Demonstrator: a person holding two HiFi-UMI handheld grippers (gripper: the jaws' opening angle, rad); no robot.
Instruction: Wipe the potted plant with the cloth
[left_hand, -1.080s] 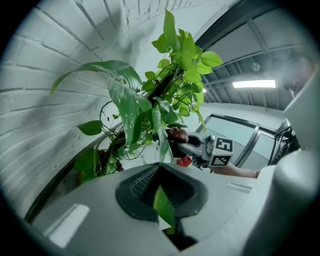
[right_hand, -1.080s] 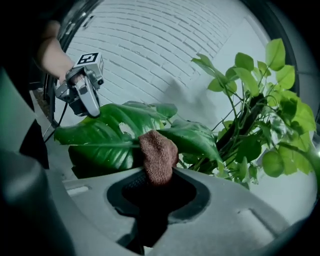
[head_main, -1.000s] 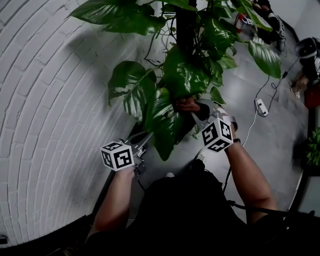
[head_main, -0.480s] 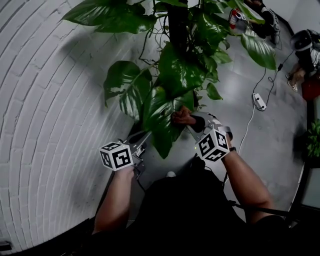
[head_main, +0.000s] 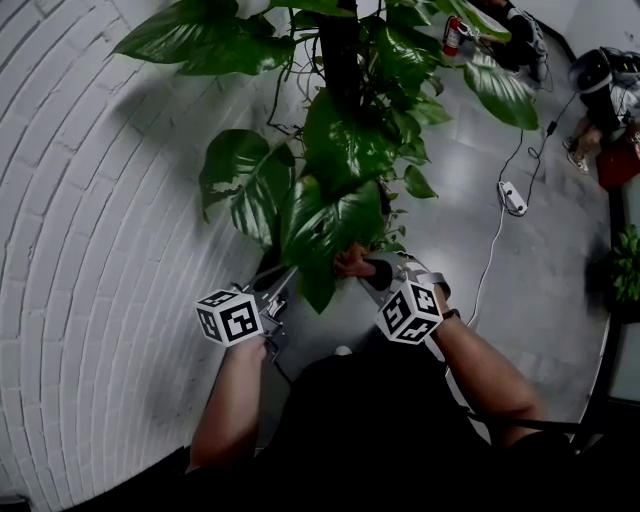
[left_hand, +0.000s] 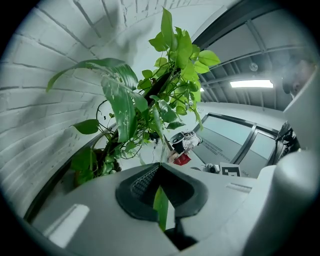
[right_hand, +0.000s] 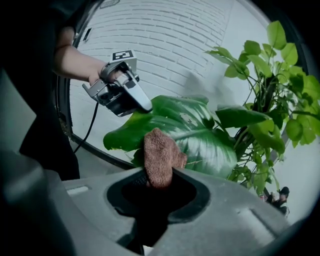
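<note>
1. Head view: the potted plant stands against a white brick wall. One large drooping leaf hangs lowest and nearest the person.
2. The left claw meets that leaf at its lower left edge. In the left gripper view its jaws are pressed together on a thin green strip of the leaf, which shows in the slot between them.
3. The right claw sits at the leaf's lower right, its jaws pinching a brown cloth.
4. In the right gripper view the cloth stands up out of the jaws, and its rounded top overlaps the leaf's glossy, pale-veined face near the lower edge. Whether it actually presses on the leaf cannot be told.
5. The same view shows the left claw at the leaf's upper left, touching the leaf margin.
6. To the leaf's right lies a grey floor, with a white power strip and its cable well apart from the leaf.
</note>
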